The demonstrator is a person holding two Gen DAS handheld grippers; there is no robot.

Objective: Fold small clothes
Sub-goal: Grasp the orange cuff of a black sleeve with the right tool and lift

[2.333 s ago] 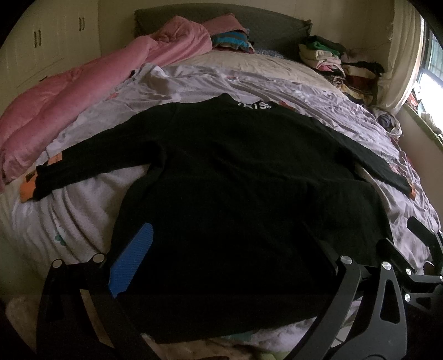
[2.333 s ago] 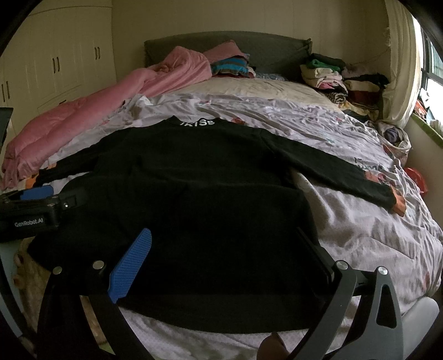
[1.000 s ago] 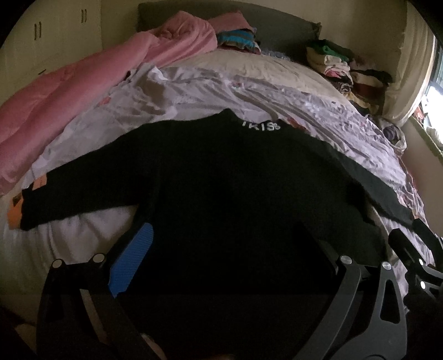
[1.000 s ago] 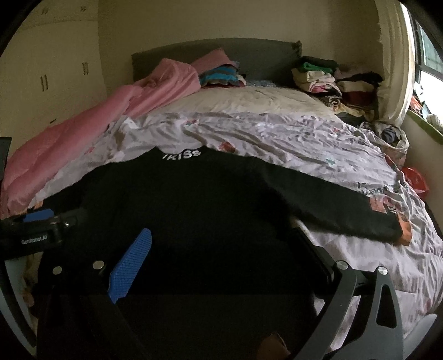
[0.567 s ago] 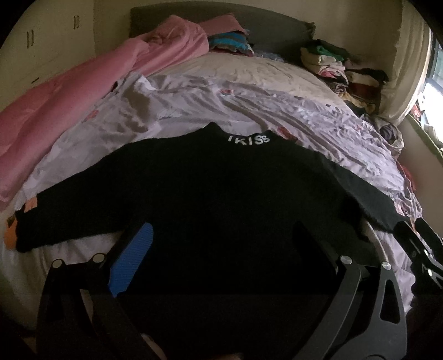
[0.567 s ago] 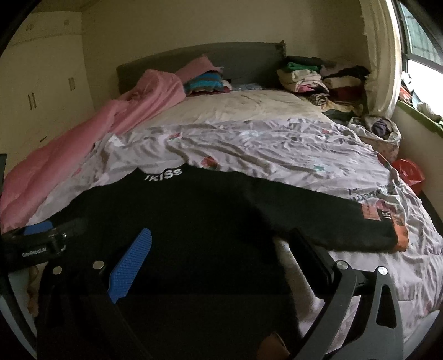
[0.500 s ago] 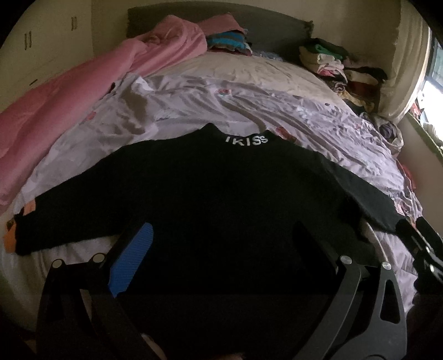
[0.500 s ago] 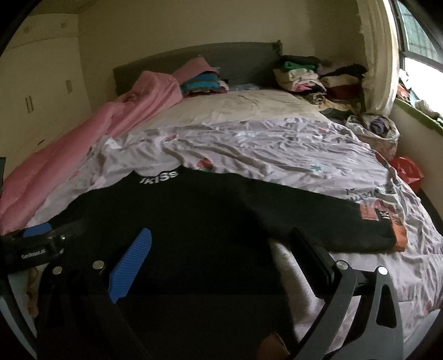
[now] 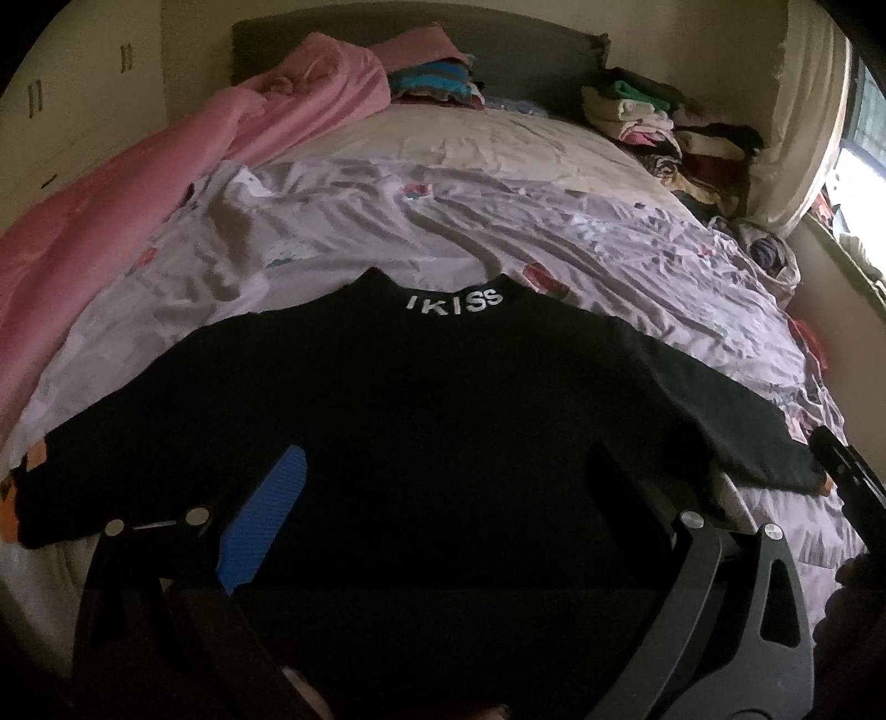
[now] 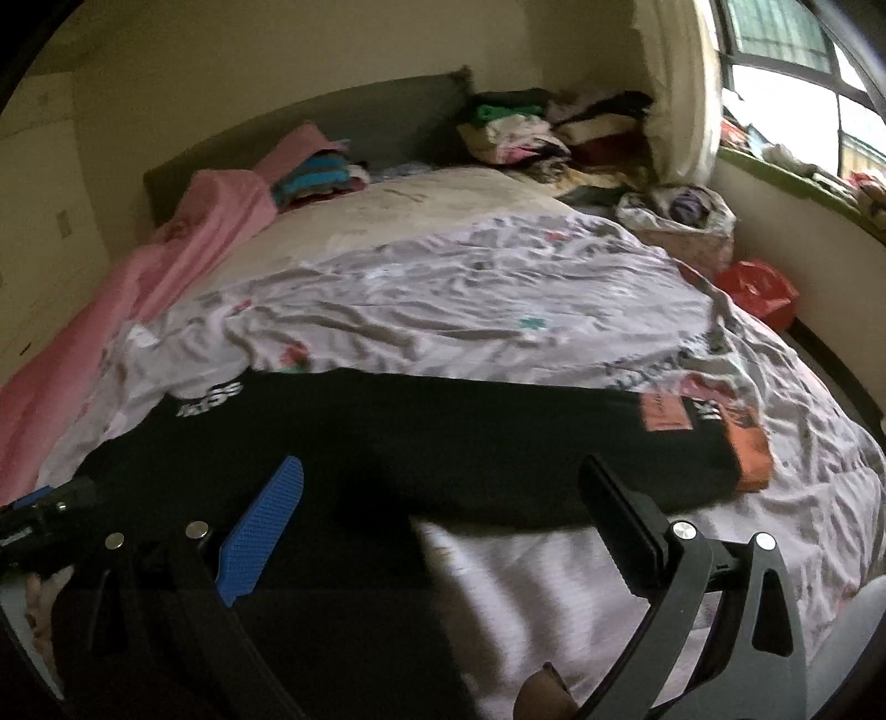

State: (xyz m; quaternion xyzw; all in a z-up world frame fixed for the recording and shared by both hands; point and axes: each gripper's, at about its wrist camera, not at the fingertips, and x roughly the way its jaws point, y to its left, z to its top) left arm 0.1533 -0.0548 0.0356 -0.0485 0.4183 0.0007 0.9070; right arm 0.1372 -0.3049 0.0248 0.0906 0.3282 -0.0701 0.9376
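Since the earlier frames the right claw has swung toward the window side, so its view now centres on the right sleeve instead of the torso, while the left claw has barely shifted and faces the chest as before. Both claws stand released, fingers spread wide, nothing held between them.

Spread flat on the bed, the black sweater lies back-up or front-up, I cannot tell which, with white lettering on its collar pointing toward the headboard. Its body fills the gap between the left claw's fingers, the blue pad over the left side of the torso and the black finger over the right side; whether the tips touch the cloth is unclear. The left sleeve runs out to the edge of the bed, ending in an orange cuff.

In the right wrist view the right sleeve stretches across just beyond the fingertips, its orange cuff to the right of the black finger. The blue pad hangs over the sweater's body. Beneath lies a wrinkled lilac sheet, with a pink quilt along the left side.
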